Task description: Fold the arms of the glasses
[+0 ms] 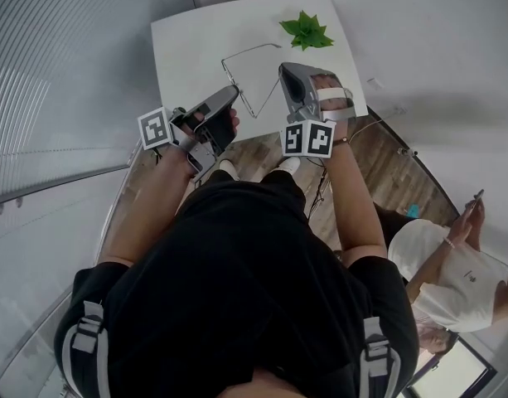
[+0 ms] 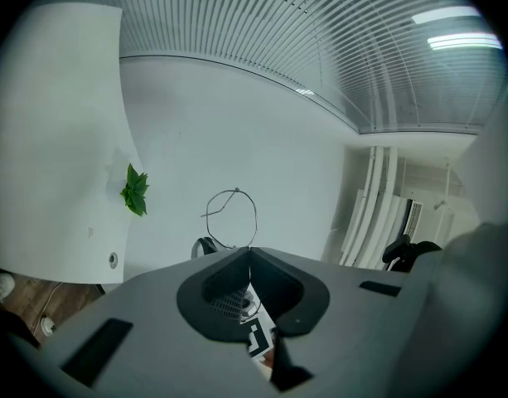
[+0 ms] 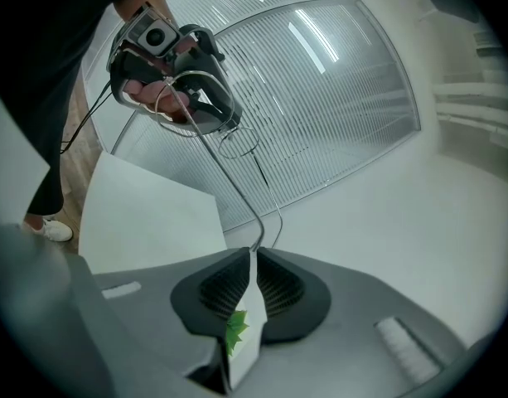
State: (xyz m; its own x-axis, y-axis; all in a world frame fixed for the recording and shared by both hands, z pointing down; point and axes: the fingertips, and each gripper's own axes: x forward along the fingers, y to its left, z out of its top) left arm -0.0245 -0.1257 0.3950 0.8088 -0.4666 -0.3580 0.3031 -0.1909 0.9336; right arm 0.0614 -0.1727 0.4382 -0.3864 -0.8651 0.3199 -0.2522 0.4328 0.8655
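**Head view.** The glasses, a thin wire frame, are held above the white tabletop at upper centre. They span between the left gripper and the right gripper. A plant stands at the tabletop's upper right. Wooden floor lies below, and a second person is at lower right.

**Left gripper view.** The jaws are closed on the wire just below the round lens rim. Use this hand as the fixed anchor.

**Right gripper view.** The jaws are closed on the curved tip of one arm. Swing that arm inward about its hinge in a slow arc. Avoid pulling along the wire, which would probably bend. A slatted wall fills the upper centre and right.
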